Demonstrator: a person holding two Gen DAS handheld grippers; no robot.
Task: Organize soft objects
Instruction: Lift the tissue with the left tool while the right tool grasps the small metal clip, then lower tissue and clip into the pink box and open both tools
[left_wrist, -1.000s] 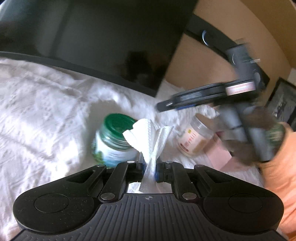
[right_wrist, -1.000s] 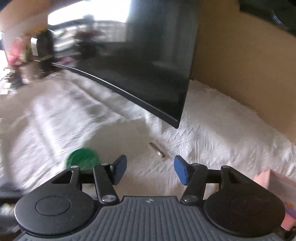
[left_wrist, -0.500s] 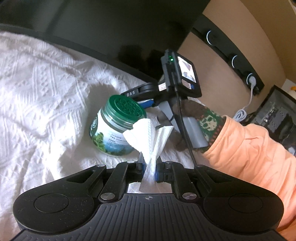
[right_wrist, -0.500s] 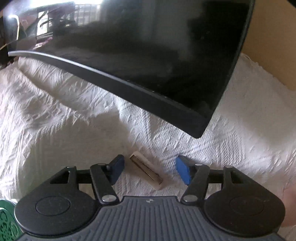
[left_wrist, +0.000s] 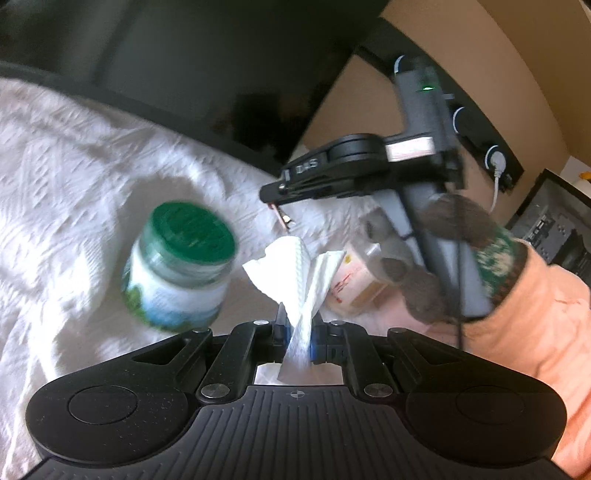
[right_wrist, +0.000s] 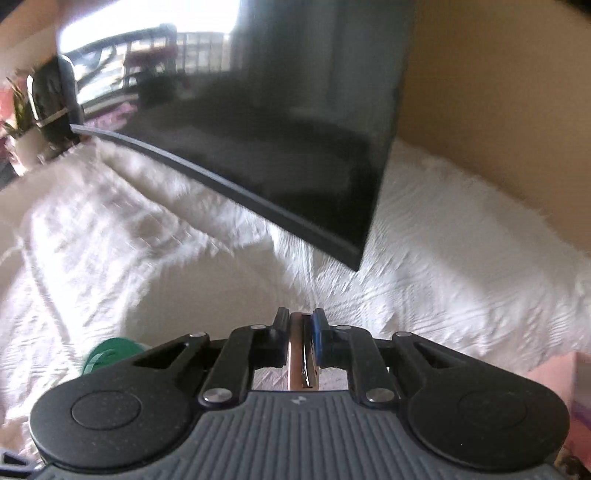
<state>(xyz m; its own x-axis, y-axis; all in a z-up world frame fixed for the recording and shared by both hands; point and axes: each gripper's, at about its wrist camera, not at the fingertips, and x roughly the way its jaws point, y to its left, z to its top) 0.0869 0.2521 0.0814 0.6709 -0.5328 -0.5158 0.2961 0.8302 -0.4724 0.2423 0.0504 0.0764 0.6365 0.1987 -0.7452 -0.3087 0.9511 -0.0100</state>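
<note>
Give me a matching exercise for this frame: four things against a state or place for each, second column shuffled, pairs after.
1. white tissue
2. small metallic bar
3. green-lidded jar
4. dark screen

a. stands on the white cloth
b. clamped in the right tool
c. looms above the cloth
d. pinched in the left tool

Pairs: 1-d, 2-b, 3-a, 4-c

On the bedcover stands a jar, left of the tissue; a second jar lies right of the tissue; behind both rises the monitor; a box sits at the far right.
</note>
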